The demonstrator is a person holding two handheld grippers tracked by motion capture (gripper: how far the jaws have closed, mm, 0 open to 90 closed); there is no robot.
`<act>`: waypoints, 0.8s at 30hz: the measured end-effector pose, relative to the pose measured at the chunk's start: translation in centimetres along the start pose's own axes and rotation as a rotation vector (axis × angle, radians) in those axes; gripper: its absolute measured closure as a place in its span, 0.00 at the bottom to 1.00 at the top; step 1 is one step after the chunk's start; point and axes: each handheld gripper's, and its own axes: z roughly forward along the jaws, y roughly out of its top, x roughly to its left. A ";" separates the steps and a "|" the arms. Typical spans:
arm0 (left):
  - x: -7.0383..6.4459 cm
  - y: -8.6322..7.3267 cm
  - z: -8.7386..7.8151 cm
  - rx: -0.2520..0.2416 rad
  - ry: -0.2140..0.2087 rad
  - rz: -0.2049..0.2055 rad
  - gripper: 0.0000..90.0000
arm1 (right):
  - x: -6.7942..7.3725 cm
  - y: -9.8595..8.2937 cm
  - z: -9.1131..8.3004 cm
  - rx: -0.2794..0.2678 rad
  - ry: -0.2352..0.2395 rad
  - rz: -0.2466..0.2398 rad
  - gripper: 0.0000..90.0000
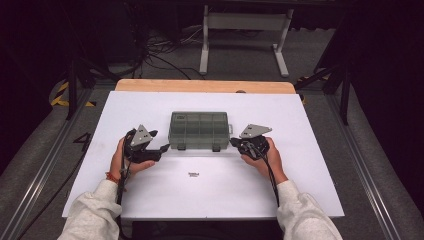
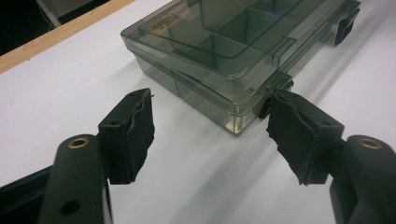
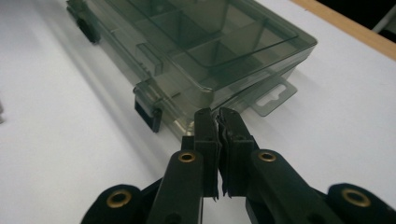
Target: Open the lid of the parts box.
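Observation:
A smoky translucent compartment box point(image 1: 199, 130) lies lid-down-closed in the middle of the white table, with two black latches on its near side. My left gripper point(image 1: 161, 148) is open at the box's near left corner; in the left gripper view its jaws point(image 2: 210, 105) straddle that corner of the box point(image 2: 219, 51), the right pad beside a latch point(image 2: 276, 91). My right gripper point(image 1: 235, 144) is shut at the near right corner. In the right gripper view its closed tips point(image 3: 215, 115) rest against the box point(image 3: 205, 51), next to a latch point(image 3: 148, 112) and the hang tab point(image 3: 273, 98).
The white table top point(image 1: 300, 190) has a wooden strip point(image 1: 205, 86) along its far edge and a small printed mark point(image 1: 193, 174) in front of the box. Cables and white desk legs point(image 1: 204, 45) stand on the floor beyond.

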 end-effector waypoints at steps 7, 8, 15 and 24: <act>-0.2 0.2 0.2 -0.021 0.012 0.015 0.28 | -0.1 0.2 -0.4 -0.049 -0.052 0.003 0.97; -0.2 0.2 0.2 -0.030 0.015 0.012 0.25 | -0.1 0.2 -0.5 -0.052 -0.057 0.000 0.98; 0.1 0.0 -0.1 -0.058 0.027 0.000 0.19 | 0.2 0.2 -0.2 -0.025 -0.044 -0.019 1.00; 0.3 -0.1 -0.2 -0.057 0.027 -0.006 0.19 | 0.1 -0.2 0.6 0.066 0.030 -0.032 0.96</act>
